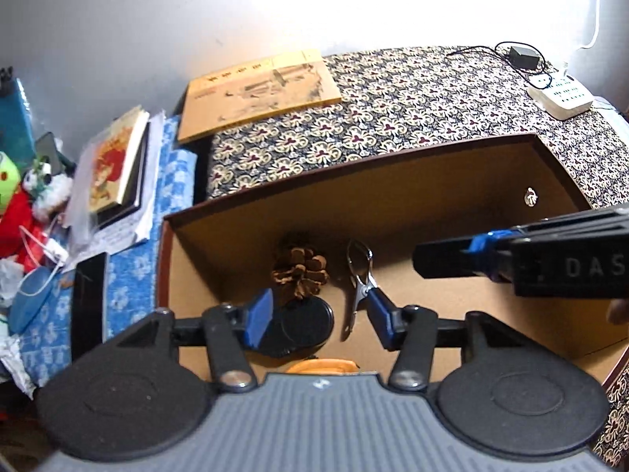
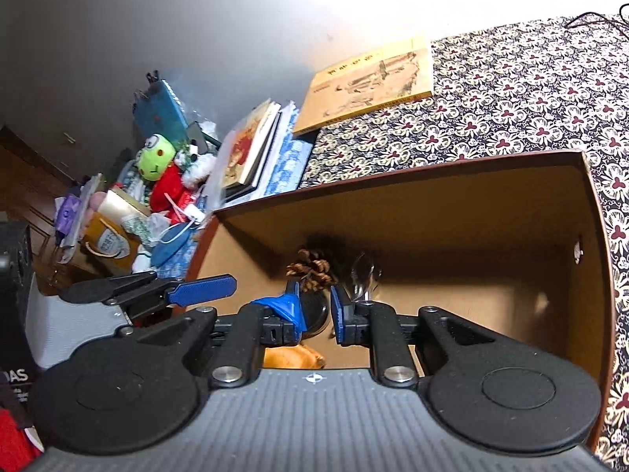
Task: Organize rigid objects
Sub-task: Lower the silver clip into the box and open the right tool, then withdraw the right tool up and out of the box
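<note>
My left gripper (image 1: 320,314), fingers wide and empty, hovers over the box (image 1: 354,165): stiff, slippery metal clip (image 1: 359,275), best pinched mid-handle; right gripper (image 2: 316,314) narrow, empty.

An open cardboard box (image 1: 452,181) with brown inner walls and a dark reddish outer rim sits on the patterned cloth, and the rigid items lie on its floor toward the left end. A brown pine cone (image 1: 300,271) with spread scales rests near the back wall, with a round black disc-shaped lid (image 1: 304,324) lying flat just in front of it, touching or nearly so. Just to the right, a shiny metal clip (image 1: 359,275) lies flat, looped end toward the back wall, and an orange object (image 1: 322,365), mostly hidden, sits at the near edge.
</note>
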Demonstrator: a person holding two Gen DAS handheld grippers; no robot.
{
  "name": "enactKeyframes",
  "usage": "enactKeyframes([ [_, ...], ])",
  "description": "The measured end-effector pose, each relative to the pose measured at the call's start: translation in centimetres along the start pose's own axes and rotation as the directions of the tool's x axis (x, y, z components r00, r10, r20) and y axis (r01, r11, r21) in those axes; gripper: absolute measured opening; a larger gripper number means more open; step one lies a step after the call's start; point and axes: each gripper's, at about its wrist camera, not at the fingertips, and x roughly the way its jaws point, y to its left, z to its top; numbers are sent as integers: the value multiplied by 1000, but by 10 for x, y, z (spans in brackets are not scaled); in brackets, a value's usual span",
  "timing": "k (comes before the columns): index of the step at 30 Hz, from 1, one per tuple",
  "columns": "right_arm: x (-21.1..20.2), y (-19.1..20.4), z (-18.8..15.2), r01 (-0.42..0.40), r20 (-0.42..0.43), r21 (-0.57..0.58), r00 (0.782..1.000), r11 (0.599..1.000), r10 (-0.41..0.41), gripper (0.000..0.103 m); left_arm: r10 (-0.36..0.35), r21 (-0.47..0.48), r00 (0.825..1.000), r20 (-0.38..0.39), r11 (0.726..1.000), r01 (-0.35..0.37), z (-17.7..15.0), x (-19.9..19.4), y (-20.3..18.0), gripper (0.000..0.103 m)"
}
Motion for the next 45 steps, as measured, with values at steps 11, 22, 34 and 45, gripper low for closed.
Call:
enactKeyframes([
  [11, -32, 3, -21, -36, 30, -6, 999, 999, 36, 1, 76, -34, 997, 23, 997, -75, -14, -34, -18, 59],
  [22, -63, 4, -47, -41, 63, -25, 997, 999, 43, 3, 141, -75, 990, 22, 988, -139, -32, -62, -36, 63],
  [34, -89, 8, -70, -78, 99, -35, 992, 996, 81, 5, 197, -138, 980, 12, 971, -193, -57, -89, -46, 64],
  [45, -99, 15, -90, -97, 86, -79, 991, 992, 104, 6, 244, -175, 970, 5, 955, -239, -77, -105, -54, 64],
])
